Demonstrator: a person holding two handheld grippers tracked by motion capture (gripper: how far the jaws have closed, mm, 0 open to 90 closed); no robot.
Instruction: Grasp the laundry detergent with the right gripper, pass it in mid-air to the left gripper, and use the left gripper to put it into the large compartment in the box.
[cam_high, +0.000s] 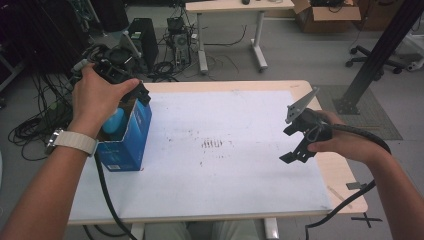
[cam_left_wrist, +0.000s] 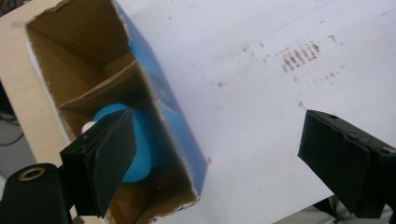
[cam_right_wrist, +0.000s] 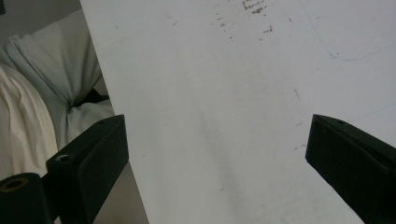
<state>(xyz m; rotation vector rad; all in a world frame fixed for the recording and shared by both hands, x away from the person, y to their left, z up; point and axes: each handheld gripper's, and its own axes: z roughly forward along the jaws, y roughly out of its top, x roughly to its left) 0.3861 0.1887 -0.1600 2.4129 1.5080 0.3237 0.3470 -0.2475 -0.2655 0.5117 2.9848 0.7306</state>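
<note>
Left tool (cam_left_wrist: 210, 154) gapes empty above the box (cam_high: 131, 134), bottle (cam_left_wrist: 135, 144) inside; lift straight, clearing the rim. Right tool (cam_right_wrist: 215, 163) hangs open, empty, over the worktop (cam_high: 240, 150).

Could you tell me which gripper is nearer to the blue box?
Left. The left gripper hovers open right above the blue box; the right gripper hangs far across the table.

Smudged white sheet (cam_high: 240, 150) on table (cam_high: 345, 175)
</note>
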